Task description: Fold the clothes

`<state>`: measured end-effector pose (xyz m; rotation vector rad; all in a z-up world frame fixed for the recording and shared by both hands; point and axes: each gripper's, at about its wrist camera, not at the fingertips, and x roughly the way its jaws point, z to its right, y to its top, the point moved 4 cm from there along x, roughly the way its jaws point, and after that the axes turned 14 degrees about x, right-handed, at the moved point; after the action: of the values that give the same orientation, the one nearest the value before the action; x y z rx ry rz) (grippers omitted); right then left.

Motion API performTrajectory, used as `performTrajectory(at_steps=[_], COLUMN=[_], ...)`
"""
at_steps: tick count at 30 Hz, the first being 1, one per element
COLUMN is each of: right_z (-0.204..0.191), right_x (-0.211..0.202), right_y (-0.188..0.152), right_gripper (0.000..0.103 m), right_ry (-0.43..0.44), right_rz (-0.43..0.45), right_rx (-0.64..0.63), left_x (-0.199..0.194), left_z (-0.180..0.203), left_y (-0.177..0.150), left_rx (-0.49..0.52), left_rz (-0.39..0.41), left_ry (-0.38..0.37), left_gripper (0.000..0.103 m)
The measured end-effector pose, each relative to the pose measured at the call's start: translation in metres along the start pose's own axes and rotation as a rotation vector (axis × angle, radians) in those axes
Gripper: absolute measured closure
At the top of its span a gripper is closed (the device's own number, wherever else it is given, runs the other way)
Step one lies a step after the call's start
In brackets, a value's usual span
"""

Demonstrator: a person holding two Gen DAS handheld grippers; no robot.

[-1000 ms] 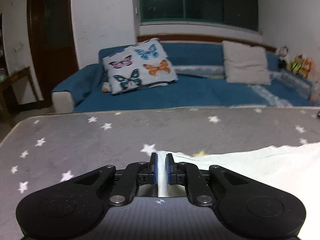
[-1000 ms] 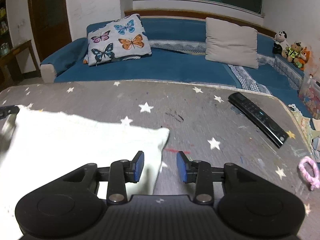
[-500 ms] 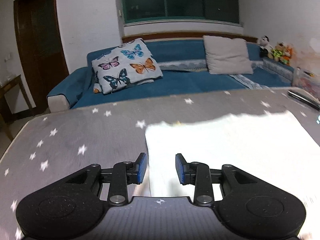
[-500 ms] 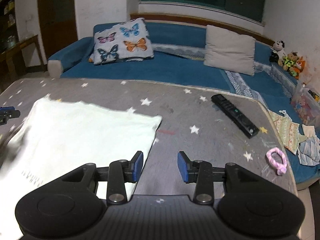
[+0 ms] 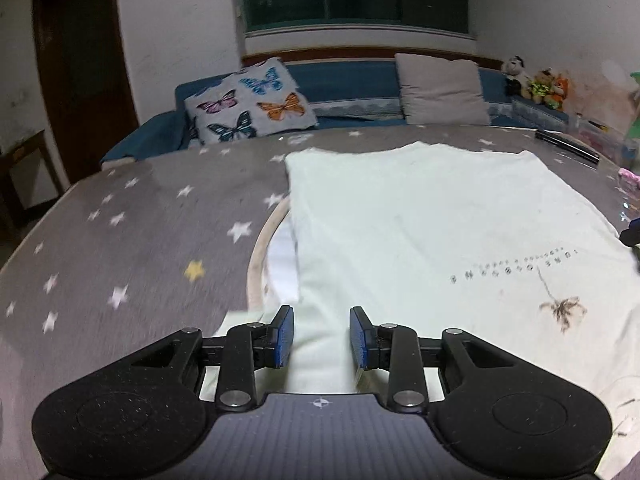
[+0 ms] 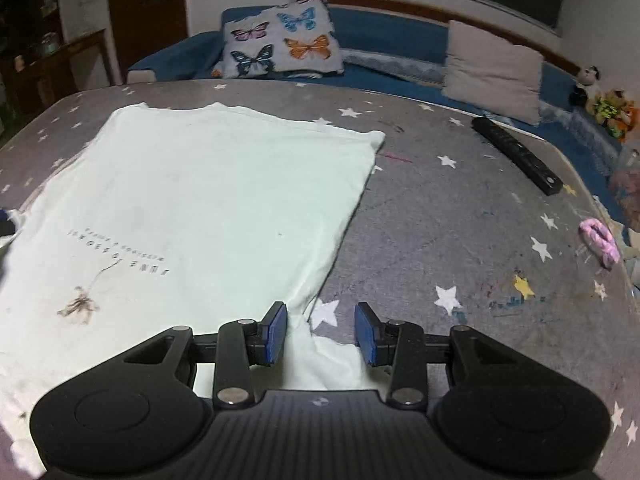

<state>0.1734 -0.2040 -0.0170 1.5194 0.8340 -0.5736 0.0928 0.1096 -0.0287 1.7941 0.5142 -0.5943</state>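
A pale white T-shirt (image 5: pixel 420 220) with small dark lettering and a brown plant print lies spread flat on the grey star-patterned tabletop (image 5: pixel 132 232). My left gripper (image 5: pixel 321 336) is open low over the shirt's near left part, with cloth lying between the blue pads untouched. In the right wrist view the same shirt (image 6: pixel 192 200) fills the left half. My right gripper (image 6: pixel 321 333) is open above the shirt's near right corner, where a wrinkled flap of cloth sits between the fingers.
A black remote control (image 6: pixel 516 154) lies on the table at the right, and a pink hair tie (image 6: pixel 599 240) near the right edge. A round wooden hoop edge (image 5: pixel 260 248) shows under the shirt's left side. Behind the table stands a blue sofa (image 6: pixel 384 40) with cushions.
The left gripper let go of the shirt edge and opened. Both grippers pulled back toward the near end of the shirt, which now lies flat.
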Motion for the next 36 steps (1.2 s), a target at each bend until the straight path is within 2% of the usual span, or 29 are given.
performTrajectory(at_steps=[10,16,19,25,28,32,36], right_z=[0.015,0.012,0.014,0.027,0.030,0.029,0.038], right_x=[0.001,-0.013,-0.018,-0.034,-0.044,-0.052,-0.053], right_y=[-0.008,-0.014,-0.021,-0.029,-0.036,-0.048,-0.061], right_gripper=[0.064,0.064,0.064,0.064,0.064,0.064,0.064], right_ry=[-0.038,-0.058,-0.077,-0.099,-0.082,-0.073,-0.091], right_rz=[0.049,0.101,0.099,0.122,0.129,0.117,0.094], right_rx=[0.082,0.057,0.033,0.086,0.104,0.098,0.130], left_x=[-0.015,-0.028,-0.032,-0.036,-0.039,-0.049,-0.060], left_z=[-0.016,-0.021,-0.021,-0.021,-0.020,-0.015,-0.007], left_y=[-0.031,-0.044,-0.048,-0.051,-0.051,-0.046,-0.039], left_rx=[-0.053,-0.107,-0.116,-0.109,-0.110,-0.109,-0.100], left_rz=[0.002,0.004,0.001,-0.002,-0.009,0.014,0.042], left_ry=[0.133,0.149,0.157,0.166,0.171,0.166,0.147], left_gripper=[0.071,0.070,0.070,0.070,0.070,0.070,0.063])
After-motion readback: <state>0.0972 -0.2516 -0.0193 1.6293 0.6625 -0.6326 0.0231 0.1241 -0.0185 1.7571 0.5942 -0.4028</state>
